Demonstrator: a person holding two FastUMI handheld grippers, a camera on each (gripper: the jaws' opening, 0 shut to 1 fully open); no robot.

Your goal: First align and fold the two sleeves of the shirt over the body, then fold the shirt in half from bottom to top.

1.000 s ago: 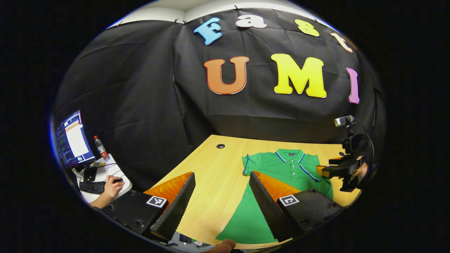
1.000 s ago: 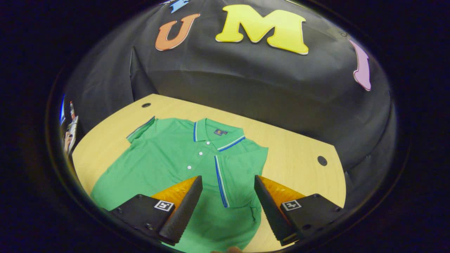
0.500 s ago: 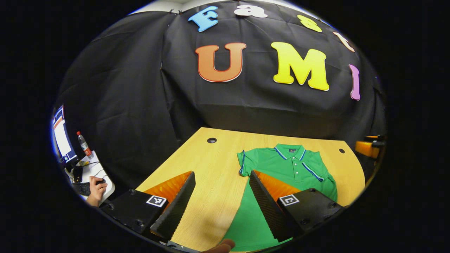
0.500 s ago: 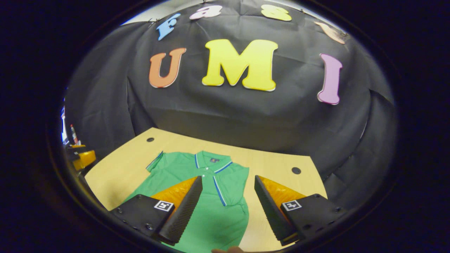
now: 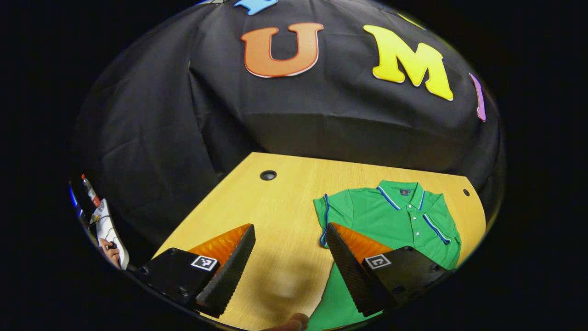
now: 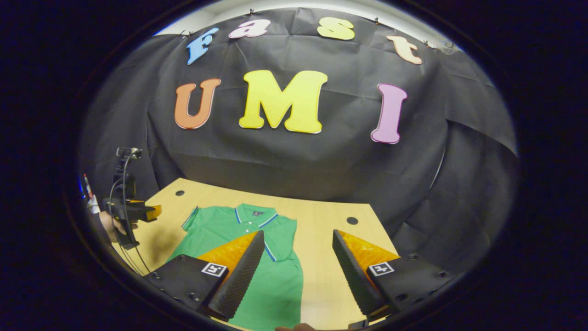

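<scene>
Left gripper (image 5: 289, 264), jaws apart and empty, hovers low over the table (image 5: 275, 211), one finger beside the shirt's (image 5: 395, 220) unfolded sleeve (image 5: 333, 214) at lower right. Right gripper (image 6: 298, 271), also spread and empty, hangs above the shirt's folded side; at mid-left, a hand (image 6: 110, 225) holds the other gripper upright.

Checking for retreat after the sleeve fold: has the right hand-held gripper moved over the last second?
Yes. The right hand-held gripper has backed away from the green polo shirt: shirt and light wooden table now look smaller and farther off.
</scene>
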